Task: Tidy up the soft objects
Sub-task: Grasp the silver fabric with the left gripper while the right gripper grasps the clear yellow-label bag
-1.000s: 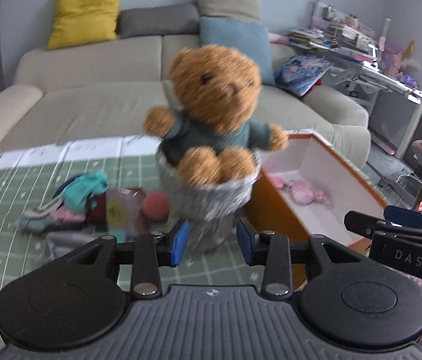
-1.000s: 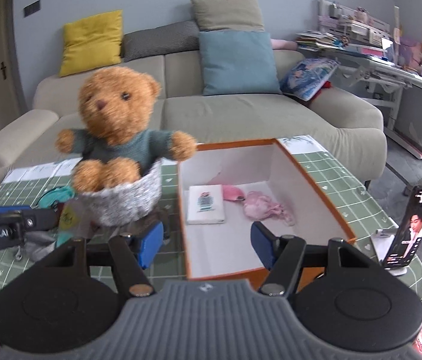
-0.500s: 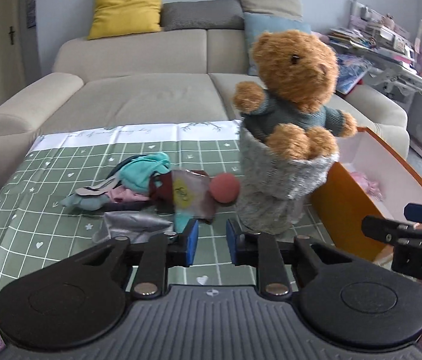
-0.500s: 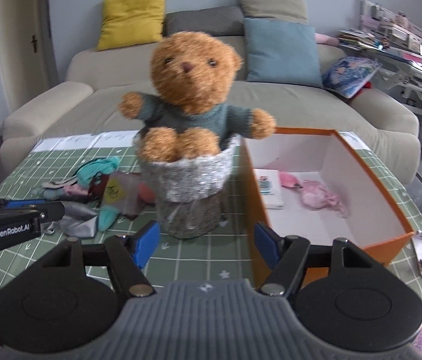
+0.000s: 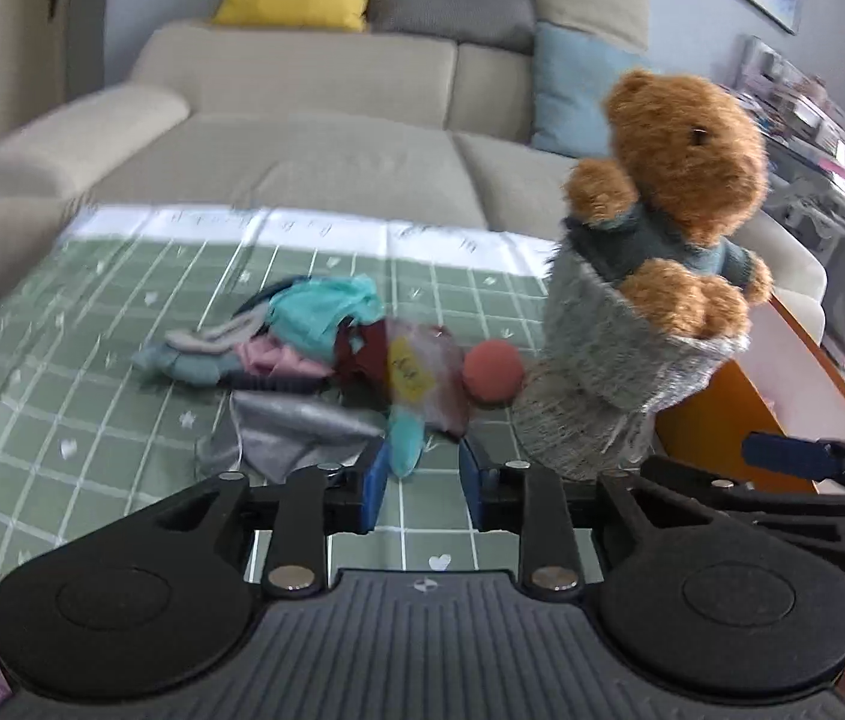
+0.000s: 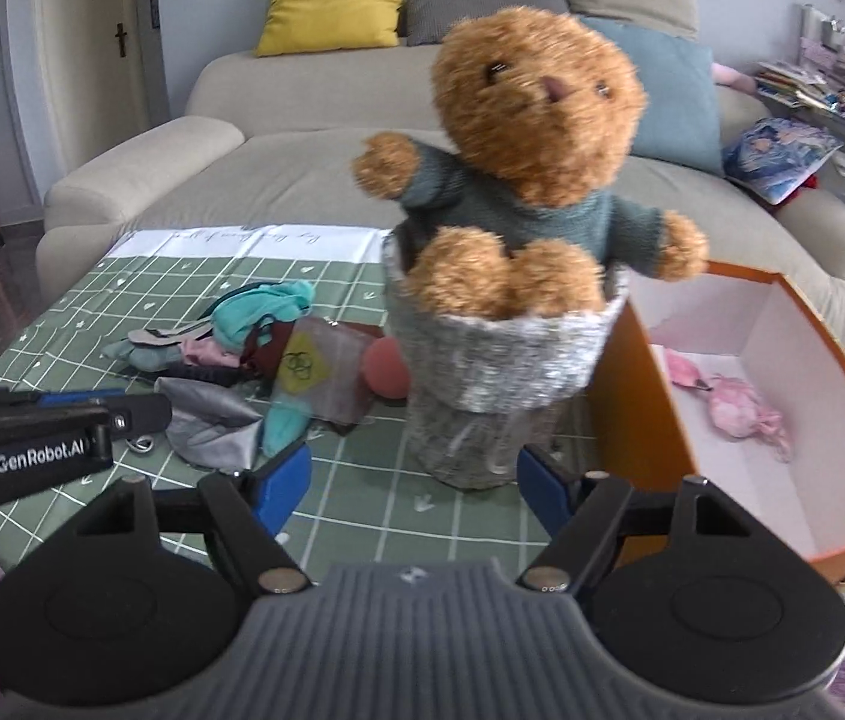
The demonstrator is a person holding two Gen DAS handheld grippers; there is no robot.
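Status, judging by layout: you're early-to-mid on this. The orange box [image 6: 626, 396] sits at the right edge of the surface [image 6: 356, 534] with only a couple of pink soft items [image 6: 734, 408] on its floor, near the far side; most of the box is bare. The teddy bear [image 6: 530, 180] is seated in the grey knitted basket [image 6: 500, 378], which stands just left of the box, touching or nearly touching its orange wall, can't tell which. If the bear-in-basket counts as sorted, that piece looks done. Still left: the loose pile mid-surface, left of the basket: teal cloth [image 5: 326, 306], pink fabric [image 5: 278, 360], a translucent pouch with a yellow label [image 6: 317, 372], silver-grey fabric [image 5: 296, 432], and a red ball [image 5: 491, 372] right against the basket base. Left gripper [image 5: 419, 483] is low over the near part of the surface, aimed at the pile's near end; fingers [image 5: 375, 477] are a narrow gap apart, holding nothing, with the teal tip of the pile just ahead of them. Right gripper [image 6: 413, 492] is low and level, squared up on the basket; fingers [image 6: 287, 480] are wide apart, empty, straddling the basket base without touching it, as far as I can tell. Left-wrist view is motion-blurred, so treat fine contact there as uncertain.
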